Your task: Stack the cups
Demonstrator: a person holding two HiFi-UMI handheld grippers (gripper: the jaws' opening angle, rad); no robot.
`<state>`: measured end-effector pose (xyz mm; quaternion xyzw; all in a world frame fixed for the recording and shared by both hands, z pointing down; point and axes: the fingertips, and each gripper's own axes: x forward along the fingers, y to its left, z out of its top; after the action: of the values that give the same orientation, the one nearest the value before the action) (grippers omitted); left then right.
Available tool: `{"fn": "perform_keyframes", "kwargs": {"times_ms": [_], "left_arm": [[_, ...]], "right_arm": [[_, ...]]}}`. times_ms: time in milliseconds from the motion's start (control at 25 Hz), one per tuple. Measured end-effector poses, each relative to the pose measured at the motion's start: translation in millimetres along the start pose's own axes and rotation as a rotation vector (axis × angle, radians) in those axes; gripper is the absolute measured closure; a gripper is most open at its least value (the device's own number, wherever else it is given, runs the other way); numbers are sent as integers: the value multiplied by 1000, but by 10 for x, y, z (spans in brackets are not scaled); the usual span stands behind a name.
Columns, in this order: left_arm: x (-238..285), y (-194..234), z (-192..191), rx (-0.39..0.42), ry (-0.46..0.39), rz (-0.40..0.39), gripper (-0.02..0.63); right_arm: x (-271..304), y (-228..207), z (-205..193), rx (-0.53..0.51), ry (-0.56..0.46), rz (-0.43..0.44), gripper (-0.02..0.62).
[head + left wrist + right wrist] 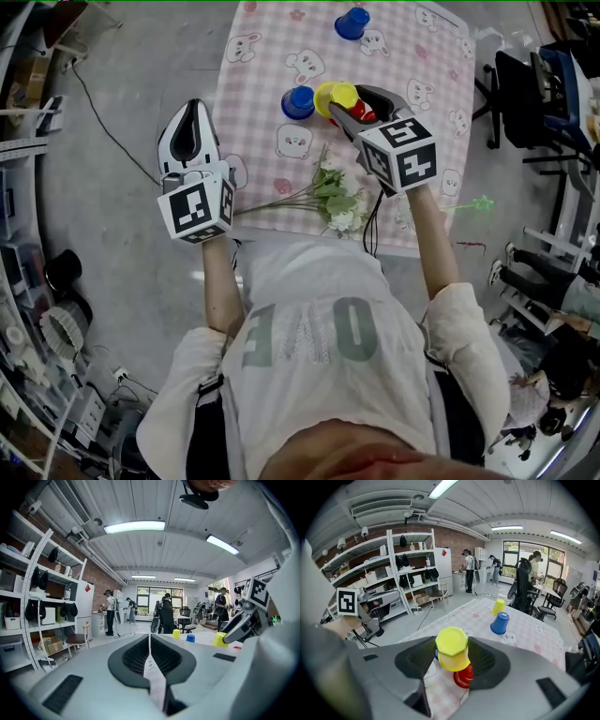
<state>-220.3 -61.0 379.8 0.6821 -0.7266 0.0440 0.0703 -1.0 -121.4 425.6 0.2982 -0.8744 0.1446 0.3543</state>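
— Is any writing to be read?

— None is found on the cups. Black-and-white square markers without letters are carried on the cubes of both grippers. Large pale letters are printed on the person's shirt (319,337); seen upside down, they cannot be read with certainty. Rabbits are printed on the pink checked cloth (262,84) spread over the counter (441,84).

— How is the yellow cup seen?

— The yellow cup (452,651) is plain and bright, turned mouth down, its many-sided base uppermost. It is pinched between the fingers (487,660) of the right gripper (451,643), near the middle of the counter. A red cup (465,677) is seen just at its 5 o'clock. In the head view a blue cup (298,102) is seen just at its 9 o'clock.

— And the rest?

— A second blue cup (500,623) and a second yellow cup (498,606) are set mouth down towards 12 o'clock, well apart from it. Flowers (333,197) are laid at 6 o'clock. The left gripper (150,636) is held off the counter at 9 o'clock, its fingers (131,656) pressed together on nothing.
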Motion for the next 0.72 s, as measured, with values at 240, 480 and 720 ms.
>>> {"fn": "perform_keyframes", "kwargs": {"times_ms": [240, 480, 720], "left_arm": [[-48, 51, -47, -6, 5, 16, 572], [-51, 84, -51, -6, 9, 26, 572], [-22, 34, -35, -1, 9, 10, 572]], "right_arm": [[50, 3, -50, 8, 7, -2, 371], [50, -3, -40, 18, -9, -3, 371], [26, 39, 13, 26, -37, 12, 351]]}}
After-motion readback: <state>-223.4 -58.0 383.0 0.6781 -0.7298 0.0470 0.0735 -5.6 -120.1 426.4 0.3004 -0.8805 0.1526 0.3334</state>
